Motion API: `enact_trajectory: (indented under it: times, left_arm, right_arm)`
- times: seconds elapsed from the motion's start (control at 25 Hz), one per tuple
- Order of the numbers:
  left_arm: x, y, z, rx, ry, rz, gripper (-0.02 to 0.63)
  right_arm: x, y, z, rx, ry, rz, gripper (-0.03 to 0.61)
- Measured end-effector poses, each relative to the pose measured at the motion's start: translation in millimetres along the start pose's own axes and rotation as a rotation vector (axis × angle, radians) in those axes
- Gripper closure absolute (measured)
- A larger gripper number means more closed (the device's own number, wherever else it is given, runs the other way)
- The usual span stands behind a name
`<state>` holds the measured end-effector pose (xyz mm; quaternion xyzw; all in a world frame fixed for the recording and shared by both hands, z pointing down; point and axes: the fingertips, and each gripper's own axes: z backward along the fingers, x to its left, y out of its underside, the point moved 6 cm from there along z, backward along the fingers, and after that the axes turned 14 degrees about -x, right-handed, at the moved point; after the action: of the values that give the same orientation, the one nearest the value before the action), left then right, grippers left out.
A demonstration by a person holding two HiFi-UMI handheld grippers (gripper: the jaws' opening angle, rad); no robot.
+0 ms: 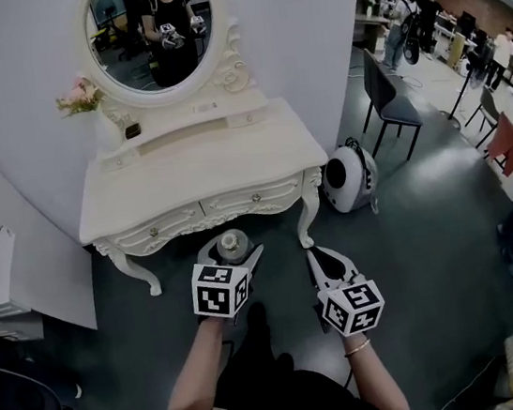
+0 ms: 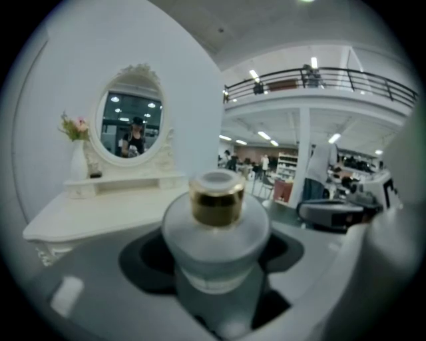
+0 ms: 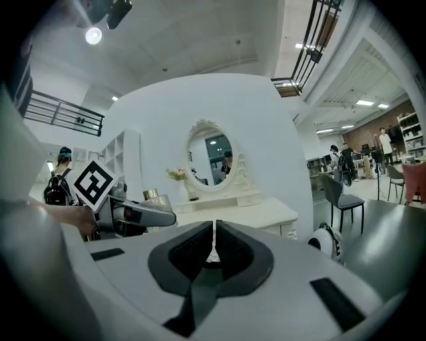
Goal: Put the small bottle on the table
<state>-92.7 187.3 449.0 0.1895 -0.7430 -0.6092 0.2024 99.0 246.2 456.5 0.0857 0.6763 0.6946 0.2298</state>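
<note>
**Small bottle held short of the dressing table**

Nearest you, your left gripper has its jaws closed against the sides of the small bottle, a frosted, round-shouldered flask with a gold collar, upright between them. Just beside it, your right gripper has its jaws pressed together, with nothing between them. Both hang above the dark floor, in front of the white dressing table. At the table's back stand an oval mirror and pink flowers.
</note>
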Motion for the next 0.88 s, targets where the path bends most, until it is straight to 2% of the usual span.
enact_trajectory:
  times: [0.36,0.88]
  left_arm:
    - [32.8,-5.8,-60.8,0.016,0.022,-0.018,0.277]
    - [111.0,-34.4,-198.1,0.034,0.061,-0.037,0.277]
  right_arm:
    - [-38.8,2.5,-54.7,0.003,0.035,0.003,0.574]
    - [-97.3,8.3,-187.5,0.037,0.066,-0.006,0.574]
